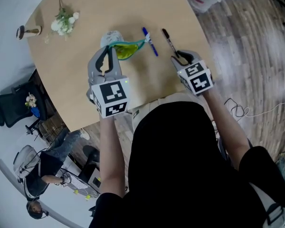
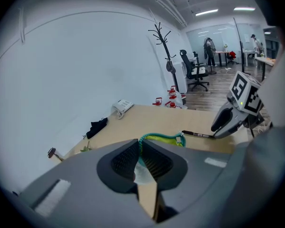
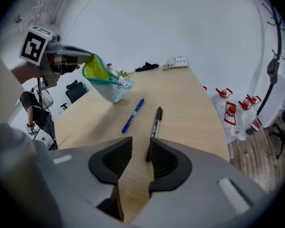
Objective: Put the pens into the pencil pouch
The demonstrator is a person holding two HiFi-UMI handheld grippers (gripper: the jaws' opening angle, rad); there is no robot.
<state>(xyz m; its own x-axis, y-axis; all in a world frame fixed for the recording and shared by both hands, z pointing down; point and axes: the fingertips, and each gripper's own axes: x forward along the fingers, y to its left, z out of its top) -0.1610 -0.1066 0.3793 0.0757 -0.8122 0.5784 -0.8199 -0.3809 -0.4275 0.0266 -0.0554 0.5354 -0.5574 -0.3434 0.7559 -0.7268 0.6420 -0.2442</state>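
Observation:
On the round wooden table (image 1: 85, 80) my left gripper (image 1: 109, 49) is shut on the teal rim of a pencil pouch (image 1: 122, 48). The pouch is clear with a yellow-green lining, and its mouth hangs open toward the pens. A blue pen (image 1: 150, 42) lies just right of the pouch. A black pen (image 1: 168, 41) lies beside it. My right gripper (image 3: 138, 151) is open and low over the table. The near end of the black pen (image 3: 156, 123) lies between its jaws, by the right one. The blue pen (image 3: 133, 115) is left of it.
A small sprig of flowers (image 1: 64, 22) and a small stand (image 1: 27, 31) sit at the table's far left. A desk phone (image 3: 176, 61) and a black item (image 3: 146, 67) lie at the far edge. Red objects (image 3: 237, 106) stand on the floor beyond the table's right edge.

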